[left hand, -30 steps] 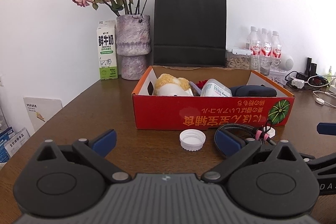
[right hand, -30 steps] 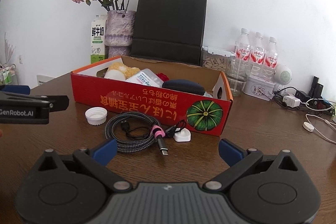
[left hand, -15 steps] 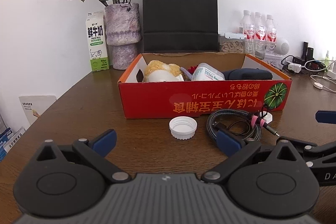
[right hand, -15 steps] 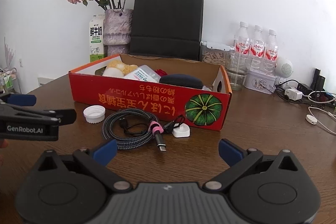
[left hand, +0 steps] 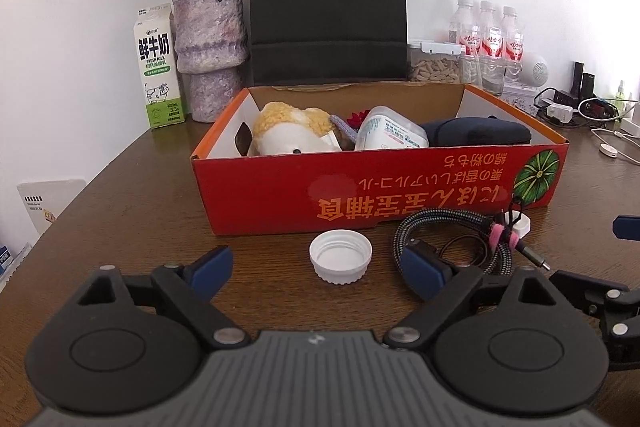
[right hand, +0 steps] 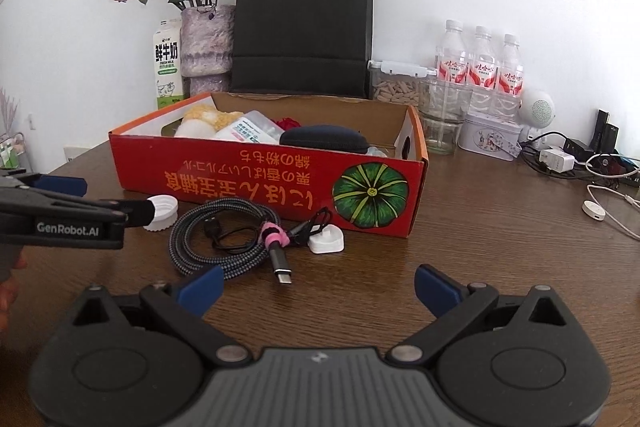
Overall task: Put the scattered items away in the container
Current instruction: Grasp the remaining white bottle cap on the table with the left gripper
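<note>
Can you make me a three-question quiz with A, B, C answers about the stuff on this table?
1. Where is the white cap?
A. inside the box
B. on the table in front of the red box
C. on the milk carton

2. How many water bottles stand in a row?
A. three
B. one
C. five

3. How are the left gripper's fingers?
A. shut on the cable
B. shut on the cap
C. open, with the cap ahead between them

Answers: 1 B, it lies on the wood by the box front. 2 A, three red labels show. 3 C, neither pad touches the cap.
</note>
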`<state>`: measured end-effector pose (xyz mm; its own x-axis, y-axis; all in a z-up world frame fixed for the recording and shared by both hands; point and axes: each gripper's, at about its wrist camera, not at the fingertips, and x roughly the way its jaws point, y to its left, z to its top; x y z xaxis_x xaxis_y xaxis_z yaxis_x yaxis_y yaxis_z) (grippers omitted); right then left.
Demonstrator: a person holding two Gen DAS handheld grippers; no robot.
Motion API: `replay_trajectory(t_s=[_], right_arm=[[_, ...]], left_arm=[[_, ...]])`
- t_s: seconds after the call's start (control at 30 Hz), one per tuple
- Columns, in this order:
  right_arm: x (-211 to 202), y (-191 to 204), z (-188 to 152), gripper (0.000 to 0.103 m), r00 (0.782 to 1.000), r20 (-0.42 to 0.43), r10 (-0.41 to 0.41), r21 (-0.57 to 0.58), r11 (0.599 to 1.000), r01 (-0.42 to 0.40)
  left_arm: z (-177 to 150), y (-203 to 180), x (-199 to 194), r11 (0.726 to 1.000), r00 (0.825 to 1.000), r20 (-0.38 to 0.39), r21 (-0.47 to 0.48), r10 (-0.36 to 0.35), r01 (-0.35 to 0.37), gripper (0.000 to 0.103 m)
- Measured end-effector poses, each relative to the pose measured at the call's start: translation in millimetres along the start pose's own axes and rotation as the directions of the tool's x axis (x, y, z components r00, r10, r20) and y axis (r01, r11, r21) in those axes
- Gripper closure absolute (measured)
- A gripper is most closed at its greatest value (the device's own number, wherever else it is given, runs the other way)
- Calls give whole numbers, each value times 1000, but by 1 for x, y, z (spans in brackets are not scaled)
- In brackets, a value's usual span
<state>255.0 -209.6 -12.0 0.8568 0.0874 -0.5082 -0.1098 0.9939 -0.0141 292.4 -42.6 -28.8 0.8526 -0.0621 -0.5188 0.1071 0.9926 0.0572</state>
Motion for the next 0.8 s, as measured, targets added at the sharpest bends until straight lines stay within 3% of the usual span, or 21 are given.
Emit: replay_trajectory(t_s=[0.13,0.3,0.43,0.53,0.8], right_arm=[[8,-4,8,2,1000,3,2,-26,1000,-2],[20,-7,24,2,1000,12,19,-66,998,-18],[31,-10,33,2,999,13,45,-97,994,-43],[38,-15,38,2,998,17,56,-82,995,-54],[45,-39,39,1,999,10,48,13,999,-48]], left_arm=[[4,5,15,1000,999,-35,-8,-20,19,22],[7,5,32,999,998,-55,5,-41,42,26],[8,10,43,996,991,-93,-17,-92,91,51],[10,13,46,993,988,-95,-9,-118,117,62],[16,29,51,986,983,-87,-51,-164,160,62]])
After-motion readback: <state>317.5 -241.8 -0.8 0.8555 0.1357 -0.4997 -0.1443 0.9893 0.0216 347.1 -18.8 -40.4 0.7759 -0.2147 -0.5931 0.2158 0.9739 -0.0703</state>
